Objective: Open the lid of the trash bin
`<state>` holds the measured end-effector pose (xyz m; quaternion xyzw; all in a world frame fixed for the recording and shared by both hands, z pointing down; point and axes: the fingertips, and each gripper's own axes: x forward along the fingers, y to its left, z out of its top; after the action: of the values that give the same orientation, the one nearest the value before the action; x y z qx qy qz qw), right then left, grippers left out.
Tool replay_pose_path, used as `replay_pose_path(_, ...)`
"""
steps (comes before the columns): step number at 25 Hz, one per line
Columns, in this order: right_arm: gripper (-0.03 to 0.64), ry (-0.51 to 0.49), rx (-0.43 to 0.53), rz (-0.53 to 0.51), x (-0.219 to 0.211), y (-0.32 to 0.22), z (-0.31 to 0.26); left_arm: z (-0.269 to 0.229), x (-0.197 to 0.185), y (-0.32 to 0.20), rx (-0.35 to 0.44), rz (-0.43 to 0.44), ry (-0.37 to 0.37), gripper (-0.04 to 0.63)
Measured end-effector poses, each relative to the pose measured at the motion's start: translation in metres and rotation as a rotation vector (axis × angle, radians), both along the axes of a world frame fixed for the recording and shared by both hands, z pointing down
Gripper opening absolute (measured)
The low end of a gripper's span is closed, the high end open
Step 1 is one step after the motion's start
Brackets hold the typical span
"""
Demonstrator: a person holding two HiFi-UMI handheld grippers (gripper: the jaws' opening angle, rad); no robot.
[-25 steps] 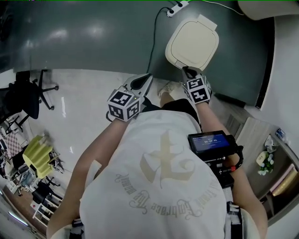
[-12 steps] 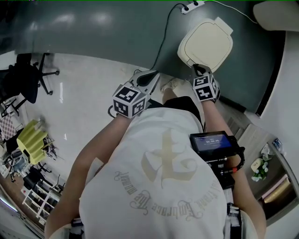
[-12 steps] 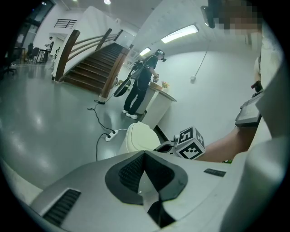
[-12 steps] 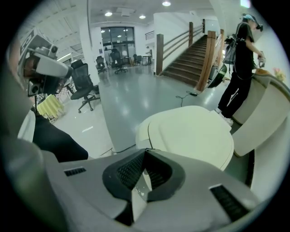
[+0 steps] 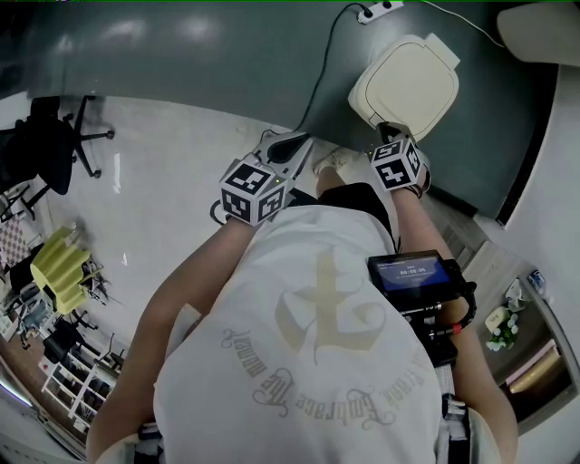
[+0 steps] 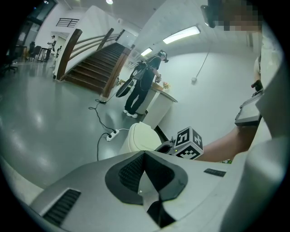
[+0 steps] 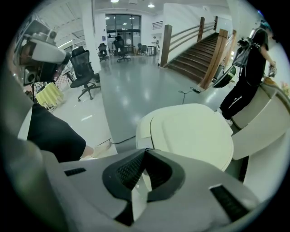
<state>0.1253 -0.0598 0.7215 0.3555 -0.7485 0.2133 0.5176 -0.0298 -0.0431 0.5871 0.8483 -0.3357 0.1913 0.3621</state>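
The trash bin point(image 5: 405, 86) is cream with a rounded square lid lying flat and closed, and it stands on the dark floor strip ahead of me. My right gripper point(image 5: 391, 130) is shut, with its tips at the bin's near front edge. In the right gripper view the lid point(image 7: 190, 133) fills the space just beyond the closed jaws point(image 7: 145, 150). My left gripper point(image 5: 297, 142) is shut and empty, held left of the bin and apart from it. The bin point(image 6: 141, 138) and the right gripper's marker cube point(image 6: 189, 142) show in the left gripper view.
A white power strip point(image 5: 376, 11) and its black cable lie on the floor behind the bin. An office chair point(image 5: 54, 149) stands far left, with yellow items point(image 5: 56, 267) nearby. A person point(image 6: 140, 88) stands at a counter by a staircase point(image 6: 95, 63). A wall point(image 5: 557, 136) runs along the right.
The head view has shifted, so the bin sits a little higher and further right in frame. Both grippers stay shut, the right one still at the bin's front edge.
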Motion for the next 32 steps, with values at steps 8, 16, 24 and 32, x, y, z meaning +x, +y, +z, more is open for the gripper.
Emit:
replay_pose_path(8,0.006,0.062,0.025,-0.031,0.005,0.005,0.004,0.005,0.008,0.004,-0.014,0.026,-0.008,0.009)
replay_pose_path(16,0.008,0.142,0.099,-0.056,-0.018,0.004,-0.004,-0.005,-0.012,0.003,-0.007,0.056,-0.01,0.009)
replay_pose_path(24,0.008,0.19,0.126,-0.051,-0.011,0.006,0.0,-0.004,-0.009,0.004,-0.002,0.075,-0.013,0.009)
replay_pose_path(32,0.008,0.204,0.139,-0.05,-0.003,0.006,0.004,-0.002,-0.006,0.009,-0.001,0.072,-0.01,0.009)
